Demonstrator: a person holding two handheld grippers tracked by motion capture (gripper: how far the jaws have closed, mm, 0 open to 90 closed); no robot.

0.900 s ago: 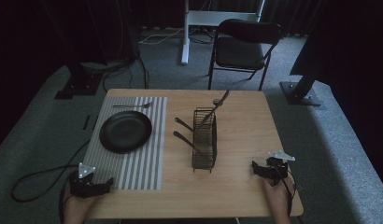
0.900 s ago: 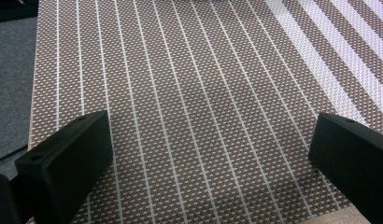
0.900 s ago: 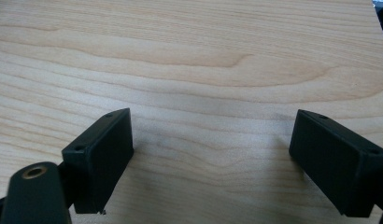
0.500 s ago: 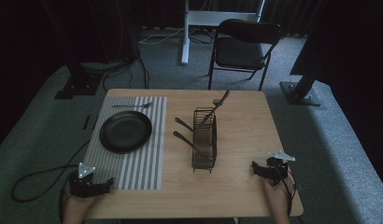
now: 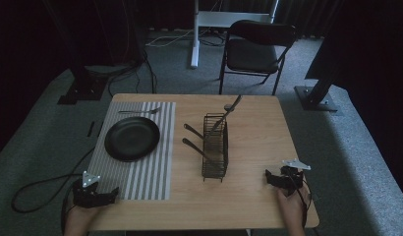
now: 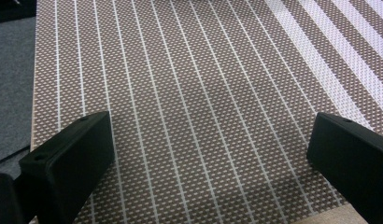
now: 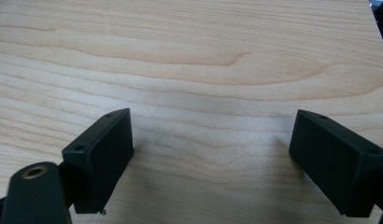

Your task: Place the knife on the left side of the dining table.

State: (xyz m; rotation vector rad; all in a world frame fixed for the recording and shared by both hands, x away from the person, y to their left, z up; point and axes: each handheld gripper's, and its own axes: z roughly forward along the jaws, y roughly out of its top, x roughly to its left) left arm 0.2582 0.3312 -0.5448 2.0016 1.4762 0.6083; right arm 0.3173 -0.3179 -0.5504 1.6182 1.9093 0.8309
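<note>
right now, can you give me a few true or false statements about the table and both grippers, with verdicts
1. The black plate lies on the striped placemat. True.
2. The left gripper holds a fork. False: its jaws stand open over the placemat with nothing between them.
3. The wire caddy stands on the bare wooden table, right of the placemat. True.
4. The right gripper is shut on a spoon. False: its jaws are open over bare wood.
5. A utensil lies on the placemat beyond the plate. True.
</note>
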